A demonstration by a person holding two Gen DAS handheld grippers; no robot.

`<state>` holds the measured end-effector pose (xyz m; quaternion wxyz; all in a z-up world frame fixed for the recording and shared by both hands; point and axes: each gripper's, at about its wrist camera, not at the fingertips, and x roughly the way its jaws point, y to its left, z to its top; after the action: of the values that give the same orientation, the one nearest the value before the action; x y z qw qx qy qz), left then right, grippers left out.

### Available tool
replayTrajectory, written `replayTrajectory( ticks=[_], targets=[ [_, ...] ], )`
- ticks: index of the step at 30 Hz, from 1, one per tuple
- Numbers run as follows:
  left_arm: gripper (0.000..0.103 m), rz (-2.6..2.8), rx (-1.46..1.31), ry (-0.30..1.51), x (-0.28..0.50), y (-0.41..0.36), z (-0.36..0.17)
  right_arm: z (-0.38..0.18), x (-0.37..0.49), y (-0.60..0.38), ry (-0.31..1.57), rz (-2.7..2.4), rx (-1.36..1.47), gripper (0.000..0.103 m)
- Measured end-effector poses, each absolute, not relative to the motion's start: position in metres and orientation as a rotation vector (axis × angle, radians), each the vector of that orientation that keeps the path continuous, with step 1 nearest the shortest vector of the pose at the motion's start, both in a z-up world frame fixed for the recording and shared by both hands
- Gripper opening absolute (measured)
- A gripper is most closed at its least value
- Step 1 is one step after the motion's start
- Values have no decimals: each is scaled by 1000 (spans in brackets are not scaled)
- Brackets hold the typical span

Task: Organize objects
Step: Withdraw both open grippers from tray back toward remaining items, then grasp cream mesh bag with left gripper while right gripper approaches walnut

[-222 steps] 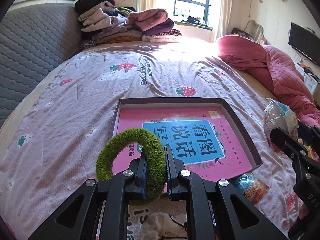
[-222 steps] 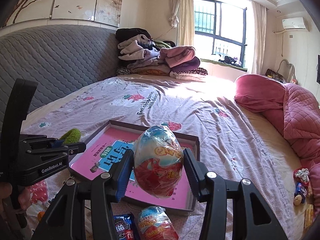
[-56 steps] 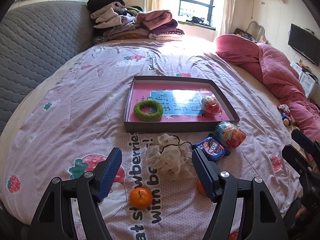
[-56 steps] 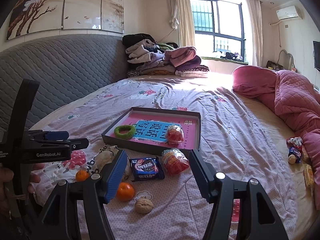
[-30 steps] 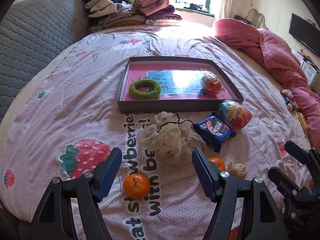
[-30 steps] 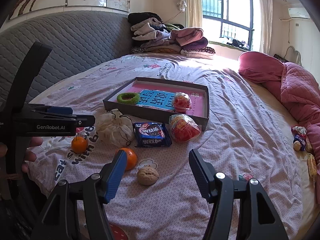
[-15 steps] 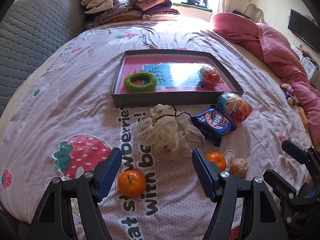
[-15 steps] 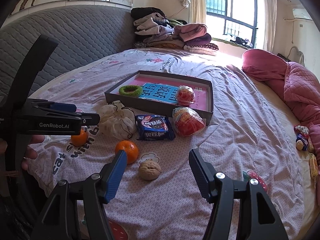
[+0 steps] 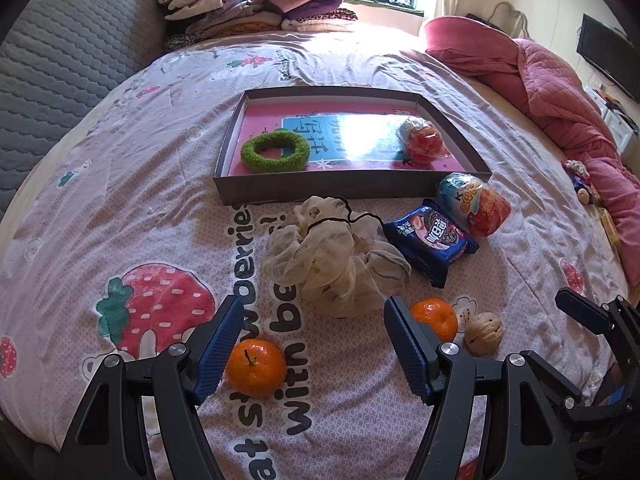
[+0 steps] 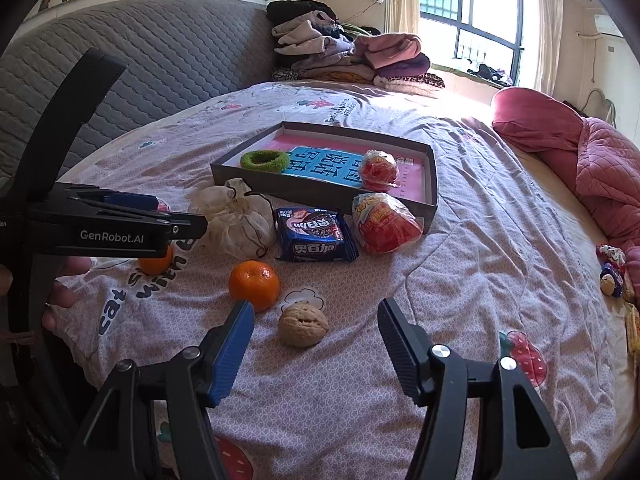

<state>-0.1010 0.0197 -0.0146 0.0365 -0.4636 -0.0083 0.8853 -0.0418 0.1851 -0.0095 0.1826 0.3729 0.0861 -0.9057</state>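
Note:
A dark box (image 9: 352, 191) with a pink floor lies on the bed; in it are a green ring (image 9: 275, 151) and a wrapped egg toy (image 9: 422, 144). In front of it lie a cream scrunchie (image 9: 336, 256), a blue cookie pack (image 9: 430, 238), a second egg toy (image 9: 474, 204), two oranges (image 9: 251, 367) (image 9: 435, 318) and a walnut (image 9: 483, 332). My left gripper (image 9: 312, 340) is open and empty, low over the near orange and the scrunchie. My right gripper (image 10: 316, 340) is open and empty, with the walnut (image 10: 303, 325) between its tips and an orange (image 10: 254, 284) just left.
A pile of folded clothes (image 9: 256, 4) sits at the bed's far end. A pink quilt (image 9: 560, 92) lies along the right side with small toys (image 10: 612, 272) beside it. A grey padded headboard (image 10: 160, 60) runs along the left.
Both grippers have come lower and closer to the loose items in front of the box. The left one has shifted toward the near orange, the right one toward the walnut. Both stay open.

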Motion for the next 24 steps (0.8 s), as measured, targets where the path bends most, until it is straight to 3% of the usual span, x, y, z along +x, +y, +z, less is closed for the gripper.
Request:
replayTrajectory(
  ticks=[24],
  targets=[
    [74,2689,-1479,-71,-124,14,-33,-35,-54,181,264,-2526,1132,64]
  ],
)
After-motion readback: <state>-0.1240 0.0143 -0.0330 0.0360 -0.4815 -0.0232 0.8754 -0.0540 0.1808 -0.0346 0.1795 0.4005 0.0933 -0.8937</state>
